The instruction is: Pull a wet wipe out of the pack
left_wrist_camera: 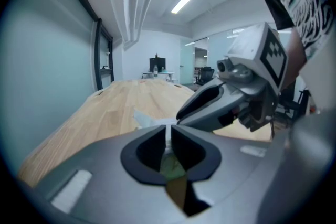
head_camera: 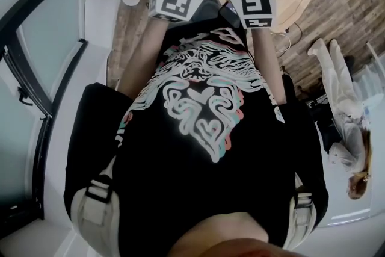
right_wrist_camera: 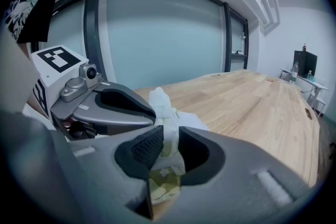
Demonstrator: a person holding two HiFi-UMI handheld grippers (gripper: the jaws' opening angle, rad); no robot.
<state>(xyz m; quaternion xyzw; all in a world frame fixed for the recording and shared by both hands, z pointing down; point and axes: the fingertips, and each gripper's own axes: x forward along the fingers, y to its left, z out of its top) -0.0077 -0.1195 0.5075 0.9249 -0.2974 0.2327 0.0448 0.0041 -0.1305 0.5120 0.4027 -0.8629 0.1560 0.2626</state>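
Now we are pinching the wipe [right_wrist_camera: 160, 105] with the right gripper [right_wrist_camera: 170, 140] at frame centre, the left gripper [left_wrist_camera: 169, 132] clamping the pack [left_wrist_camera: 172, 168] steady

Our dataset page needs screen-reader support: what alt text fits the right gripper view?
The right gripper is shut on a crumpled white wet wipe, with a long pale wooden table beyond; the left gripper sits close at its left.
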